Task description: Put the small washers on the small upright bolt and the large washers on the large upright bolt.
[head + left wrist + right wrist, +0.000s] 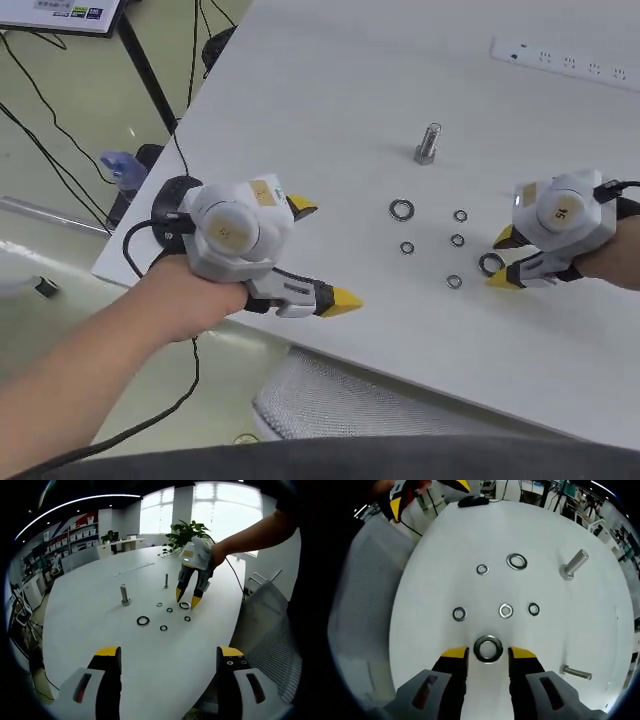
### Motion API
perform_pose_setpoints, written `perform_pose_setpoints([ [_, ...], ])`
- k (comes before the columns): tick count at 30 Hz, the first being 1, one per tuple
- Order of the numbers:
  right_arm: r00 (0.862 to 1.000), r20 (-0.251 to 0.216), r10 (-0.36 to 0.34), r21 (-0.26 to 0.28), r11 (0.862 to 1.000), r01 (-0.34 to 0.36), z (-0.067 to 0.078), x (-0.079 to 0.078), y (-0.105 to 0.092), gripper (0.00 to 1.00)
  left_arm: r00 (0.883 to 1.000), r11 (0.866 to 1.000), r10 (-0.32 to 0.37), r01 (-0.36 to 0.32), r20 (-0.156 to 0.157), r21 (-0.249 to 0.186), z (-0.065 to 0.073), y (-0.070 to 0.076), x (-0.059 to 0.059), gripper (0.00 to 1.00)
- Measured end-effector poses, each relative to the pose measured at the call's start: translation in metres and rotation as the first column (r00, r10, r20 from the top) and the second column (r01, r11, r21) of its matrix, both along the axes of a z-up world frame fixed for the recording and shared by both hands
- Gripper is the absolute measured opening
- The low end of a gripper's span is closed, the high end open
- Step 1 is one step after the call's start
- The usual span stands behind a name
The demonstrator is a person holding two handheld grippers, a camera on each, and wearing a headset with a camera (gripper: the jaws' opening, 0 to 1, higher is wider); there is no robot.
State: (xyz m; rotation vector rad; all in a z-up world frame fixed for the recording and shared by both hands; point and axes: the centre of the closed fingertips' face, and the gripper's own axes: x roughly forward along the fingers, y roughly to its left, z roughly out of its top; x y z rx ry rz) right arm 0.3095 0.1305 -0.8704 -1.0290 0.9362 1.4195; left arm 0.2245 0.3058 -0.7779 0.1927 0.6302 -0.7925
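My right gripper [500, 260] [488, 653] is open, low over the white table [330, 90], with one jaw on each side of a large washer [491, 264] [488, 649] and a little space left on both sides. A second large washer [402, 209] [517, 561] lies further left. Several small washers lie flat between them, one nearest the front edge [454, 281]. The large bolt [428, 143] [573, 564] stands beyond them. The small bolt [166, 580] [577, 672] stands just past my right gripper [186, 598]. My left gripper [322, 254] [169, 652] is open and holds nothing, at the table's near left edge.
A white power strip [565, 60] lies at the far right of the table. A grey mesh chair [330, 400] stands below the front edge. Cables and a black object [175, 195] sit at the left corner, beside my left gripper.
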Motion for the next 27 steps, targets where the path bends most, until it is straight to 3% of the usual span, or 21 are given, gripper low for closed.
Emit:
perform_pose_setpoints([
  [12, 1.000, 0.005, 0.015, -0.012, 1.000, -0.015, 0.000, -0.002, 0.001, 0.26, 0.999, 1.000, 0.024, -0.023, 0.027, -0.017, 0.006, 0.005, 0.003, 0.78],
  [17, 1.000, 0.010, 0.011, -0.064, 0.998, -0.010, 0.000, -0.002, 0.002, 0.25, 1.000, 1.000, 0.016, -0.015, 0.023, -0.012, 0.006, 0.003, 0.001, 0.77],
  [23, 1.000, 0.016, -0.018, -0.135, 0.991, 0.020, 0.000, -0.002, 0.003, 0.23, 1.000, 1.000, 0.006, -0.005, 0.028, -0.017, 0.011, -0.003, -0.001, 0.74],
  [25, 1.000, 0.015, -0.023, -0.140, 0.990, 0.025, 0.000, -0.001, 0.002, 0.22, 1.000, 1.000, 0.003, -0.002, 0.028, -0.017, 0.011, -0.005, -0.001, 0.74],
  [27, 0.997, 0.000, -0.078, -0.126, 0.989, 0.077, 0.001, 0.000, 0.002, 0.22, 1.000, 1.000, -0.001, 0.002, 0.024, -0.019, 0.011, -0.006, -0.002, 0.73],
])
